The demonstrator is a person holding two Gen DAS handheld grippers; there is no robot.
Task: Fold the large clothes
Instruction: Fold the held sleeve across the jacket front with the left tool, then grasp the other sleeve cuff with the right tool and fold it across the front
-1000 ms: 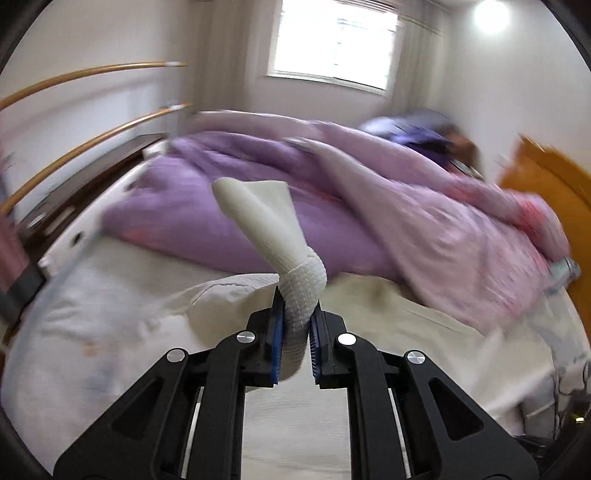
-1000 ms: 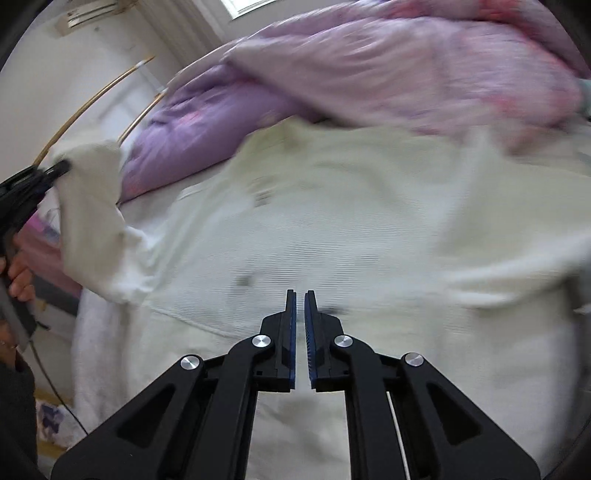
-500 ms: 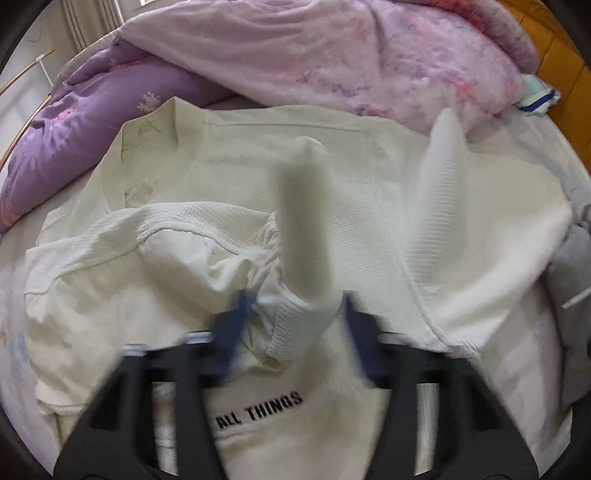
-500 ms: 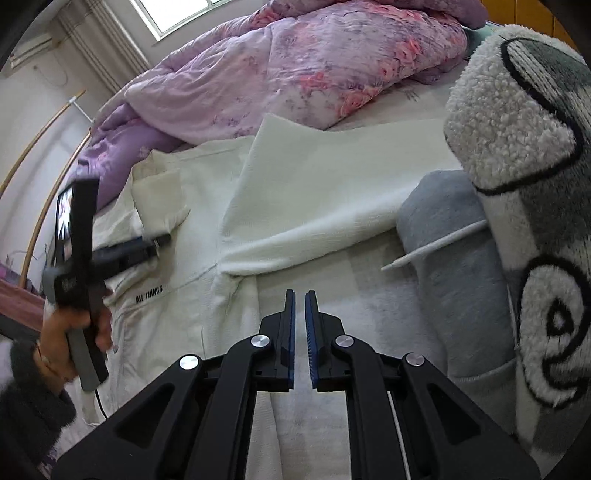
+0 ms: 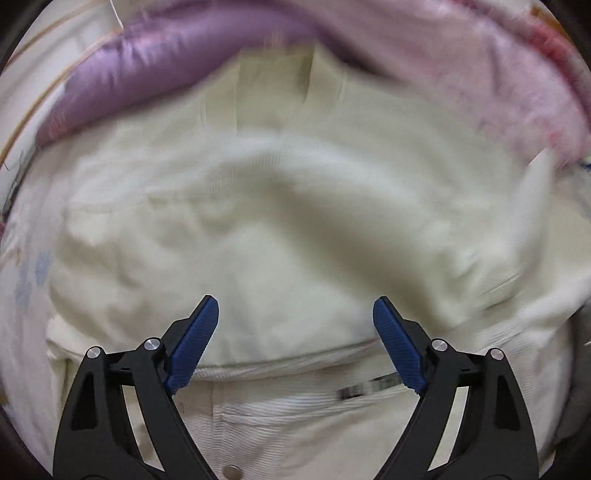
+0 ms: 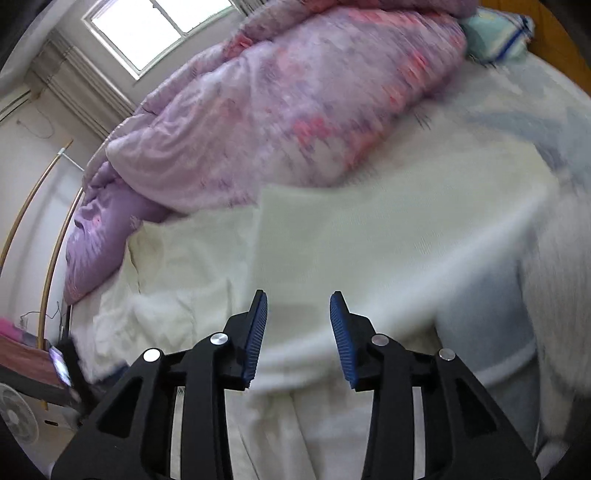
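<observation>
A large cream knit garment lies spread on the bed, blurred, with a ribbed seam and a dark printed label near its lower part. My left gripper points steeply down just above it. Its jaws are opening wide, with nothing between the blue pads. In the right wrist view a sleeve of the same garment lies folded across the body. My right gripper hovers over that sleeve's lower edge, its jaws opening, and the pads press on nothing.
A purple and pink quilt is heaped along the far side of the bed. A grey garment and a fluffy white item lie at the right. A checked pillow sits at the far corner, a fan low left.
The left gripper let go of the sleeve cuff, tipped down close over the garment and spread its jaws wide. The right gripper swept sideways over the bed and parted its jaws.
</observation>
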